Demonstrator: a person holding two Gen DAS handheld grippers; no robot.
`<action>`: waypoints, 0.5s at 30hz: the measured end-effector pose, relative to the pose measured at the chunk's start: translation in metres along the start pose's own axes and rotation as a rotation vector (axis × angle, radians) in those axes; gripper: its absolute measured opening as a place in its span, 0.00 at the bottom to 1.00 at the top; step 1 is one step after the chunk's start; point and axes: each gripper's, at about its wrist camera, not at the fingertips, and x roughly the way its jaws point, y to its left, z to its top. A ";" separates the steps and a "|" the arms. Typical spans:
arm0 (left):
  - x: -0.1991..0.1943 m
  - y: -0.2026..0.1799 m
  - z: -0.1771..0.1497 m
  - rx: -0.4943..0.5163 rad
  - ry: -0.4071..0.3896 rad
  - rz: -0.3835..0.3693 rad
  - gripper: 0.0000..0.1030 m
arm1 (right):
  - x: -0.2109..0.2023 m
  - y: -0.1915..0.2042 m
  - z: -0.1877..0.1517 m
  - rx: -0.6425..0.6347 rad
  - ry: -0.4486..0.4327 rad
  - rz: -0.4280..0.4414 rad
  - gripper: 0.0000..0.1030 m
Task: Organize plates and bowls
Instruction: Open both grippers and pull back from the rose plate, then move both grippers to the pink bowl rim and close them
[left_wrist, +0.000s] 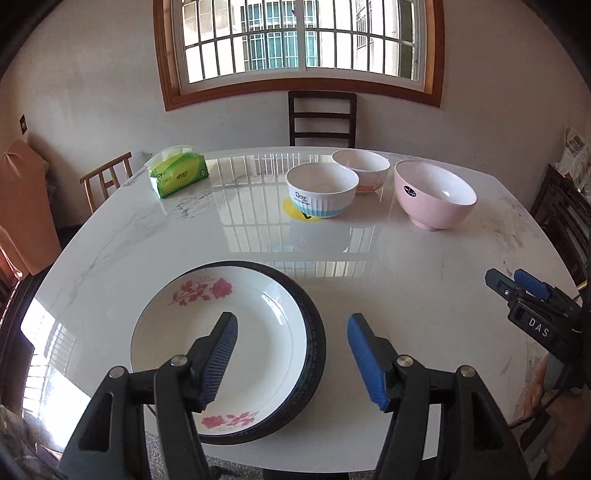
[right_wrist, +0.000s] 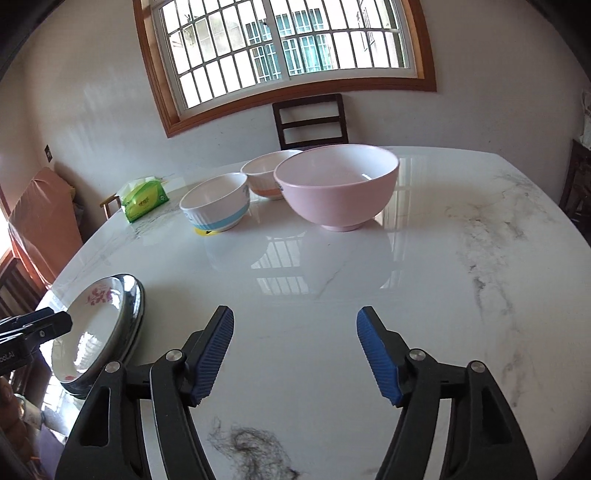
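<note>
The white marble table (left_wrist: 369, 280) fills both views, glossy, with rounded corners; its near edge runs just under the plates in the left wrist view, and its far edge lies under the window (left_wrist: 299, 40) wall. A broad bare stretch of tabletop lies between the plates at the near left and the bowls at the far side, and the whole right half in the right wrist view is free apart from grey veining.

A dark chair (left_wrist: 322, 118) stands at the far edge and a light wooden chair (left_wrist: 107, 179) at the far left corner.

The white plate with red flowers (left_wrist: 236, 332) sits nested on a dark-rimmed plate (left_wrist: 314, 332), close to the near edge. The pink bowl (right_wrist: 338, 184) stands apart to the right of the other two. The white bowl with a blue band (right_wrist: 216, 205) rests on a yellow mat (left_wrist: 295, 210), just in front of a white bowl with an orange base (right_wrist: 267, 177). A green tissue pack (left_wrist: 179, 173) lies at the far left.

The left gripper (left_wrist: 291, 338) hangs over the plates' right rim, jaws wide apart, holding nothing. The right gripper (right_wrist: 295, 332) is over bare tabletop, jaws likewise spread and empty.
</note>
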 end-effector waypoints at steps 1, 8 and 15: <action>-0.003 -0.008 0.001 0.018 -0.027 -0.006 0.64 | -0.001 -0.008 0.003 -0.004 -0.011 -0.025 0.66; 0.021 -0.046 0.034 0.007 -0.004 -0.301 0.64 | 0.004 -0.063 0.030 0.085 0.023 0.012 0.81; 0.080 -0.070 0.112 -0.072 0.115 -0.394 0.64 | 0.017 -0.090 0.077 0.118 0.068 0.170 0.76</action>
